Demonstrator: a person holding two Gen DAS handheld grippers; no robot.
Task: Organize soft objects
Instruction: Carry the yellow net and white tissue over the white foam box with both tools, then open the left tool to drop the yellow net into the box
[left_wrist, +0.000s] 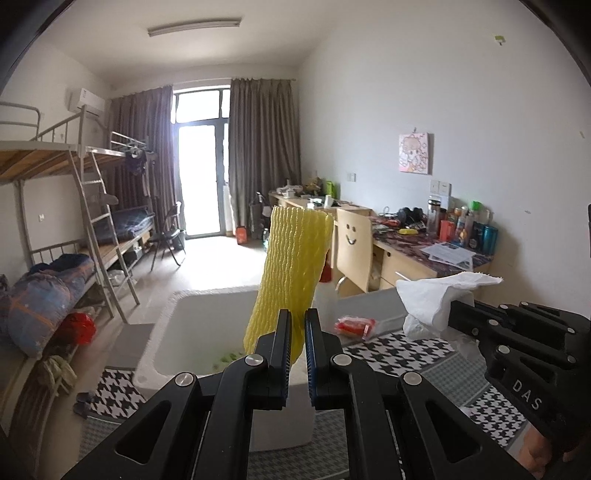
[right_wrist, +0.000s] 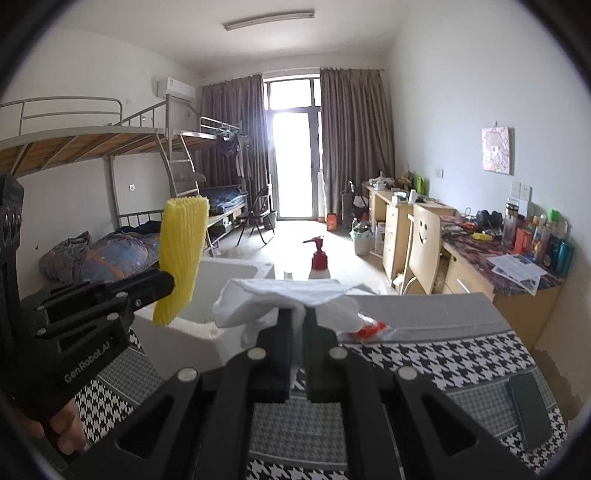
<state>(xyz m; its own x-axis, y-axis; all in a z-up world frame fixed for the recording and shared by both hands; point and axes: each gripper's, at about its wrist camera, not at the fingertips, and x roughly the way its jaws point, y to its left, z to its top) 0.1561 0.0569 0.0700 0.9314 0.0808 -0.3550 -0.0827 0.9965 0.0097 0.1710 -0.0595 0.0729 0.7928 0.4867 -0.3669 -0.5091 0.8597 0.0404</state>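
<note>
Item 1. Yellow foam net sleeve (left_wrist: 291, 280): ribbed mesh tube, long axis near upright, leaning slightly to the right in the left wrist view, open end uppermost. Its lower end was pinched between the fingers of the left gripper (left_wrist: 297, 332), which stood narrow, clamped on the foam. It hung above the white foam box (left_wrist: 177, 332). In the right wrist view the same sleeve (right_wrist: 183, 254) stood upright at the left, over the box (right_wrist: 229, 273).

Item 2. White cloth (right_wrist: 284, 299): soft, crumpled, spread roughly level and drooping at its edges, long axis running left to right. It was clamped in the right gripper (right_wrist: 299, 321), fingers closed narrow on a fold, raised above the surface. From the left wrist view the cloth (left_wrist: 439, 295) pointed up and to the right out of that gripper (left_wrist: 458, 314).

Item 3. Surface (right_wrist: 443, 362): covered in a black-and-white houndstooth cloth with grey panels. On it lay a red-and-clear packet (right_wrist: 369, 328), just beyond the white cloth, and a dark phone (right_wrist: 528, 410) near the right edge.

Item 4. Red pump bottle (right_wrist: 318, 258): upright beyond the box.

Writing: "DAS" was readable on the right gripper's body in the left wrist view; "GenRobot.AI" on the left gripper's body in the right wrist view. A smiling face was cut into the wooden chair back (left_wrist: 351, 236).
</note>
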